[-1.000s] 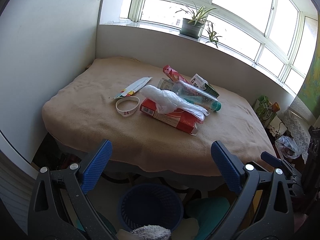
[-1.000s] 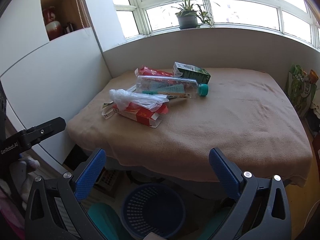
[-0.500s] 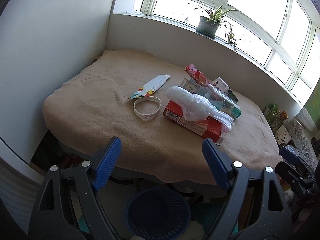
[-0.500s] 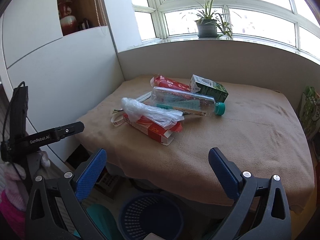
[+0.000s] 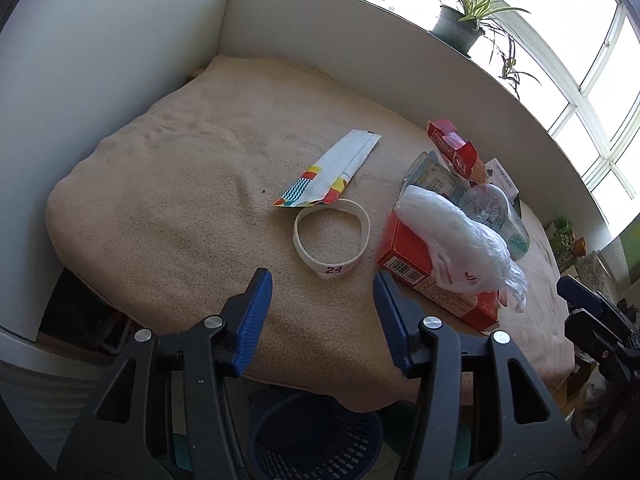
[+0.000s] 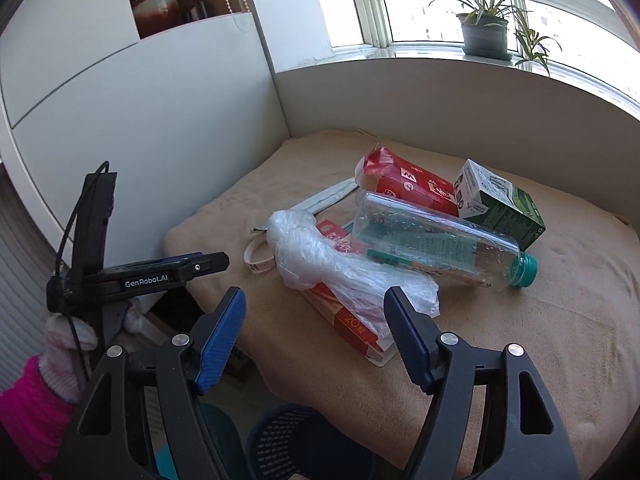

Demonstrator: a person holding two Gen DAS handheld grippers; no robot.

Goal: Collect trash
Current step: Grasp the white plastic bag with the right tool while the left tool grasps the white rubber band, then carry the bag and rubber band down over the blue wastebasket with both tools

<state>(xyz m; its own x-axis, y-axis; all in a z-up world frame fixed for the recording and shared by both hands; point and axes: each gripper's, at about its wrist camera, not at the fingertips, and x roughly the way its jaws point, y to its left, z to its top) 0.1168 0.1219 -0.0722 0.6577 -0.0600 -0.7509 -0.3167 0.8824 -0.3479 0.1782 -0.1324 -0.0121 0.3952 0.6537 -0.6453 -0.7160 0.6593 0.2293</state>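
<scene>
My left gripper [image 5: 322, 294] hangs with its jaws spread and empty at the near edge of the beige blanket [image 5: 180, 200], just short of the white wristband [image 5: 331, 238] and the flat wrapper [image 5: 332, 170] touching its far side. To their right, a crumpled plastic bag [image 6: 340, 262] lies on a red box [image 6: 352, 322], with a clear bottle [image 6: 436, 242], a red carton [image 6: 412, 188] and a green carton [image 6: 500, 204] behind. My right gripper [image 6: 316, 330] is spread wide and empty before that bag, and the blue basket [image 6: 296, 444] sits on the floor below.

The left gripper [image 5: 322, 300] hangs with fingers [image 5: 256, 312] spread, just short of the white wristband [image 5: 331, 236] on the beige-covered table [image 5: 180, 184]. Beyond the wristband lies a wrapper [image 5: 336, 170]; right of it, a red box [image 5: 432, 276] under a plastic bag [image 5: 460, 236].
</scene>
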